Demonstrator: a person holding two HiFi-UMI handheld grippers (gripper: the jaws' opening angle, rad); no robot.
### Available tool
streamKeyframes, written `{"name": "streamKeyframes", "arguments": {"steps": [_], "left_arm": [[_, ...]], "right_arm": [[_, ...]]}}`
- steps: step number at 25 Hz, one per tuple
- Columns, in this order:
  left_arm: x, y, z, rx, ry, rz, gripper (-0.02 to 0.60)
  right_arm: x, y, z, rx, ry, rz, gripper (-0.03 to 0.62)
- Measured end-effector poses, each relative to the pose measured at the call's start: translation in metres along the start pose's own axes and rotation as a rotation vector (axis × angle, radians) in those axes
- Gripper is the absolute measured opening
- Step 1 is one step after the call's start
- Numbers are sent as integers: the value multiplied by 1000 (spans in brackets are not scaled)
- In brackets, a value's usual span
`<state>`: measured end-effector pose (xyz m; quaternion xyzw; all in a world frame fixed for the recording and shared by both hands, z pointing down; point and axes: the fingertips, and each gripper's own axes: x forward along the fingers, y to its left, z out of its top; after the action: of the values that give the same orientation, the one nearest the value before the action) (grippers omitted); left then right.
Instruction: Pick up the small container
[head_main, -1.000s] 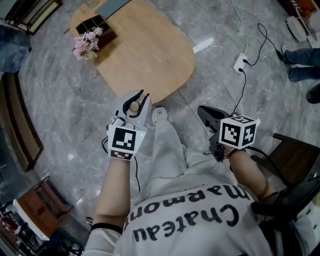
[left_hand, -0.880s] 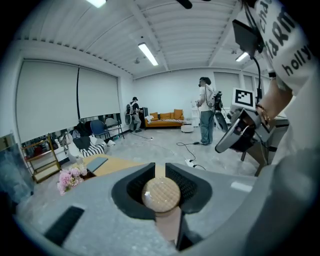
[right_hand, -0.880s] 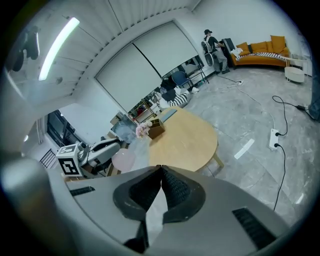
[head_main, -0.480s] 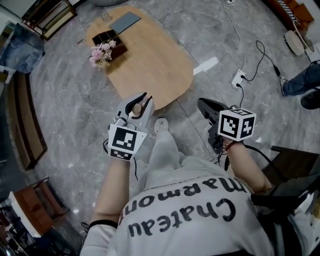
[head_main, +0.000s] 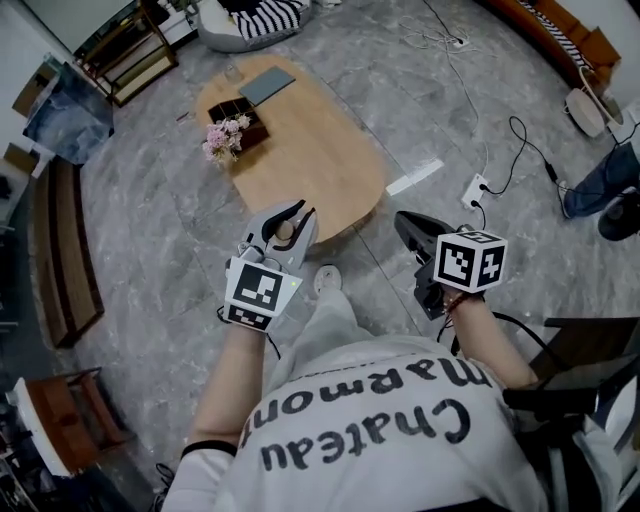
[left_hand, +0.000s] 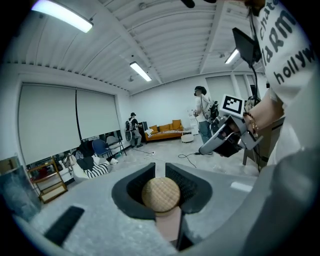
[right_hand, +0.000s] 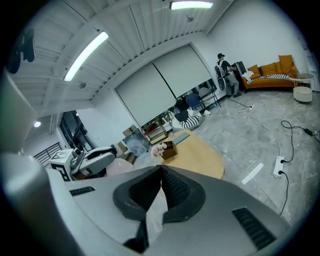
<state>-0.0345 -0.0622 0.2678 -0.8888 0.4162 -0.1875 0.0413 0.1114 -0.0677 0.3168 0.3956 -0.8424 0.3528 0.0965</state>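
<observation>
The small container (head_main: 285, 230), round with a tan woven top, sits clamped between the jaws of my left gripper (head_main: 290, 214), lifted off the table in front of the person's body. In the left gripper view the container (left_hand: 161, 193) fills the gap between the dark pads (left_hand: 132, 190) of the left gripper (left_hand: 160, 170). My right gripper (head_main: 402, 220) hovers at the right with its jaws pressed together and nothing between them, as the right gripper view (right_hand: 161, 169) also shows.
The oval wooden table (head_main: 320, 170) lies beyond the grippers with pink flowers (head_main: 225, 140), a dark wooden box (head_main: 240, 110) and a grey flat slab (head_main: 267, 85) at its far end. A power strip (head_main: 472, 190) and cables lie on the floor at right. A chair (head_main: 590, 340) stands behind right.
The view has pulled back from the table, which now sits farther off and shows whole. Both grippers stay raised near the body; the left one still grips the container.
</observation>
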Motion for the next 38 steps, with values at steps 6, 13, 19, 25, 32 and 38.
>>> {"name": "streamKeyframes", "arguments": {"steps": [6, 13, 19, 25, 32, 38], "left_arm": [[-24, -19, 22, -7, -41, 17, 74], [-57, -50, 47, 13, -52, 31, 74], [-78, -68, 55, 0, -57, 46, 74], [-92, -72, 64, 7, -64, 47, 74], [-109, -68, 69, 5, -104, 66, 74], [-124, -69, 72, -20, -126, 42, 74]], "right_arm": [[-26, 23, 0, -16, -39, 34, 12], [-59, 49, -10, -38, -52, 75, 12], [-75, 65, -24, -39, -51, 106, 12], [-80, 77, -21, -43, -59, 118, 12], [-78, 92, -15, -31, -91, 126, 12], [-79, 123, -8, -67, -122, 138, 12]]}}
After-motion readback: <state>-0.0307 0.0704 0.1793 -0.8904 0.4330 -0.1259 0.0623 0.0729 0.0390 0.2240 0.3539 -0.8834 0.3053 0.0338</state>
